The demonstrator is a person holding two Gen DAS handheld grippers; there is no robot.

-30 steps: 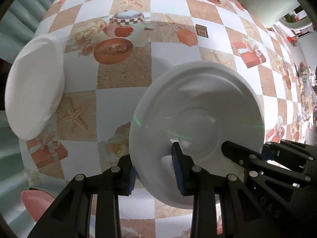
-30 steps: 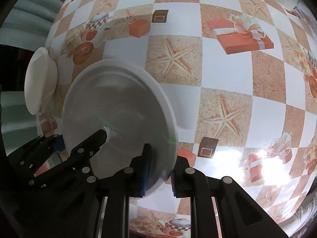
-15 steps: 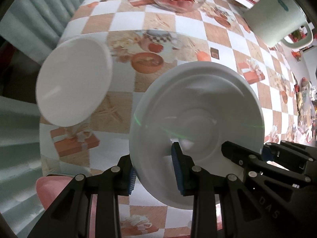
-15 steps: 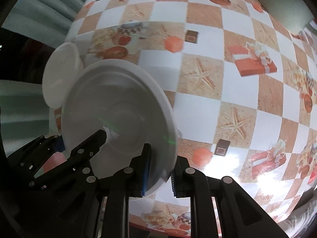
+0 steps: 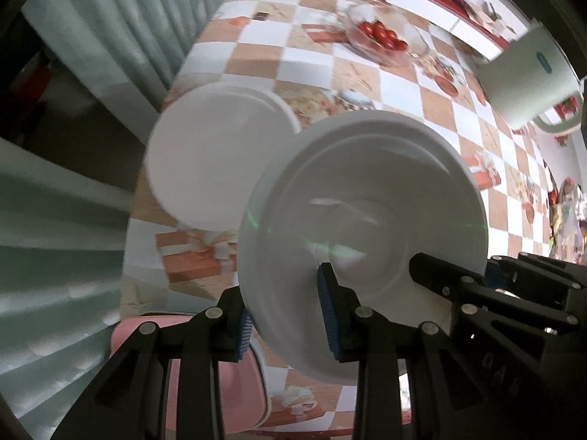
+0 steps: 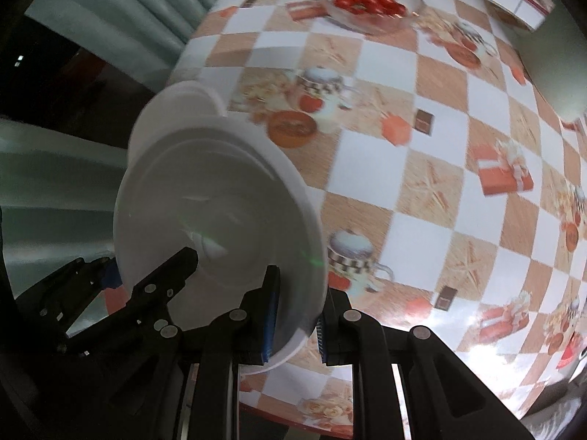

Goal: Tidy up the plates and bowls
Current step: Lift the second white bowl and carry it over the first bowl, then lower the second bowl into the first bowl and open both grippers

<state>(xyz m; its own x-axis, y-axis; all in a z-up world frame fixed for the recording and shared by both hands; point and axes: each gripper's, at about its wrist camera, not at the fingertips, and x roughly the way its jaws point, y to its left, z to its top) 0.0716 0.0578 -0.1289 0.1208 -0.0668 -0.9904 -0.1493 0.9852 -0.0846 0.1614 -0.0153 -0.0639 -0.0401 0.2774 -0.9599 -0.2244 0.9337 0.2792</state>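
Note:
Both grippers hold one white plate (image 5: 367,198) by its rim, lifted above the checked tablecloth. My left gripper (image 5: 286,319) is shut on its near left rim. My right gripper (image 6: 293,319) is shut on its near right rim; the plate also shows in the right wrist view (image 6: 220,212). A second white plate (image 5: 212,157) lies on the table near its left edge, just beyond and left of the held one; in the right wrist view this plate (image 6: 176,110) peeks out behind the held plate.
A glass bowl of cherry tomatoes (image 5: 385,36) stands at the far side, also in the right wrist view (image 6: 370,3). A pale green pot (image 5: 528,80) is at the far right. A pink chair (image 5: 190,363) sits below the near table edge. A curtain (image 5: 121,29) hangs on the left.
Both grippers have lifted and swung left with the plate. The second plate now sits closer to the middle of view, partly behind the held one. The tomato bowl has come into view.

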